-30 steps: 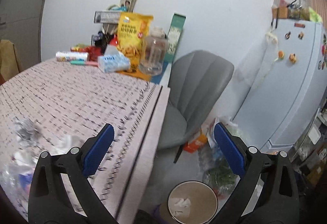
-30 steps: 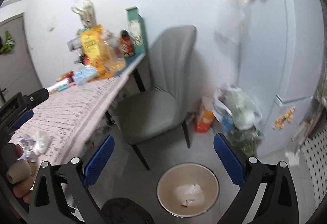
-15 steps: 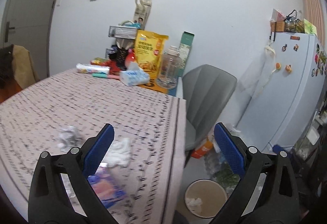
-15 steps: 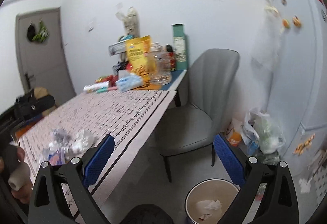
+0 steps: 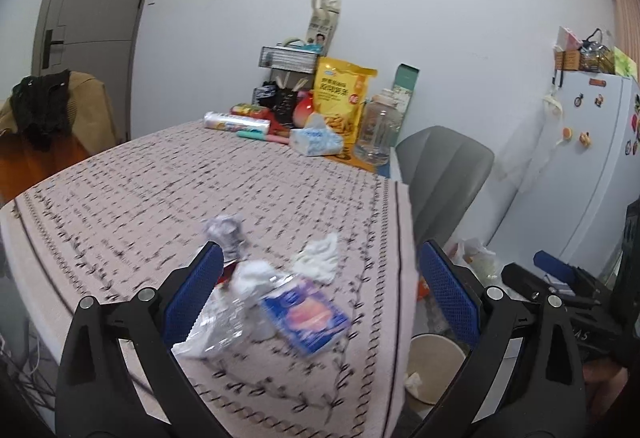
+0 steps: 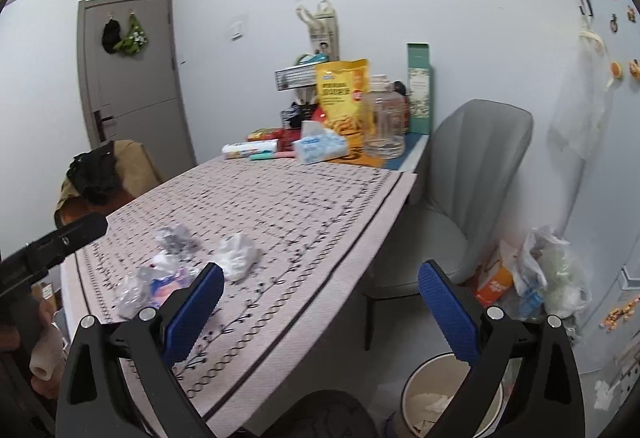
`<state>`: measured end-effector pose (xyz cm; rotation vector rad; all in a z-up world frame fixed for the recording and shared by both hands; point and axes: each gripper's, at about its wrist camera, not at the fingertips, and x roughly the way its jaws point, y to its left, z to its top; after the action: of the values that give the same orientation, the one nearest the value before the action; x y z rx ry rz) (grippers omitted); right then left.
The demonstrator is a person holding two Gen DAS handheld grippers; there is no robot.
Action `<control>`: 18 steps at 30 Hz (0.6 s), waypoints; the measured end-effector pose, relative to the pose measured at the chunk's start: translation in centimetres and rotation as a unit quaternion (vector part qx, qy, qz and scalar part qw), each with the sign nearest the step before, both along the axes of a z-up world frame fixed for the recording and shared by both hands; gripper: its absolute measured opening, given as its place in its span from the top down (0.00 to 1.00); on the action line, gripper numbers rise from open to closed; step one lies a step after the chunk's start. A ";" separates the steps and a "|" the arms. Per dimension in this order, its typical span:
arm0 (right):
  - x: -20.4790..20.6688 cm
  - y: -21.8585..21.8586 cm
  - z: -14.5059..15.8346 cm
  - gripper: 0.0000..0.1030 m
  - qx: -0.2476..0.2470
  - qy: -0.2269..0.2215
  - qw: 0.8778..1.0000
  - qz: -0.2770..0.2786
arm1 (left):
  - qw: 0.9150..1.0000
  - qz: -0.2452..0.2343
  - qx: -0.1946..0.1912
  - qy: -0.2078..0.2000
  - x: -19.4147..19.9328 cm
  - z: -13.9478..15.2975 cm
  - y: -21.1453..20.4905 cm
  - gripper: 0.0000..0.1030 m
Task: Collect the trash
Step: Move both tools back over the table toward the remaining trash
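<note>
1. Hovering above the near end of the table [image 5: 168, 174], the left gripper [image 5: 320, 294] had its blue pads spread wide and nothing between them.
2. Hanging off the table's right edge, the right gripper [image 6: 318, 304] was equally wide open and empty, with its left pad over the cloth and its right pad over the floor.
3. The trash lay in a loose cluster on the patterned tablecloth at the table's near end, close to its right edge.
4. A blue and pink wrapper [image 5: 306, 312] lay flat at the front of that cluster, touching a crinkled clear plastic piece [image 5: 216, 330] on its left.
5. A crumpled white tissue [image 5: 318, 260] sat just behind the wrapper, nearer the table's right edge.
6. A greyish crumpled wad [image 5: 226, 232] rested behind the rest, further in from the table's edge; blur hid its material.
7. In the right wrist view the same tissue [image 6: 238, 256], wad [image 6: 176, 238] and wrapper [image 6: 166, 284] appeared just left of the left pad.
8. A round bin [image 5: 434, 362] stood on the floor below the table's right edge, with white scraps already inside; the right wrist view showed it [image 6: 416, 394] beneath the right pad.
9. A grey chair [image 6: 468, 190] stood against the table's right side, beyond the bin.
10. A yellow snack bag [image 5: 342, 98], a tissue pack [image 5: 316, 142] and a clear jar [image 5: 378, 130] crowded the table's far end by the wall.
</note>
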<state>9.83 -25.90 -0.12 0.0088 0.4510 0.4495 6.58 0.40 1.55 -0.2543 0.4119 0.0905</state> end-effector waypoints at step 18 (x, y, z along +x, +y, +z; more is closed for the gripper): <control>-1.9 4.2 -3.6 0.07 -0.013 0.017 0.995 0.098 | 0.998 0.029 -0.008 0.061 -4.4 -6.2 4.1 0.06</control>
<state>7.90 -21.72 -3.71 -0.0528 0.4928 0.6376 2.15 4.54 -4.66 -0.2777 0.5274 0.1602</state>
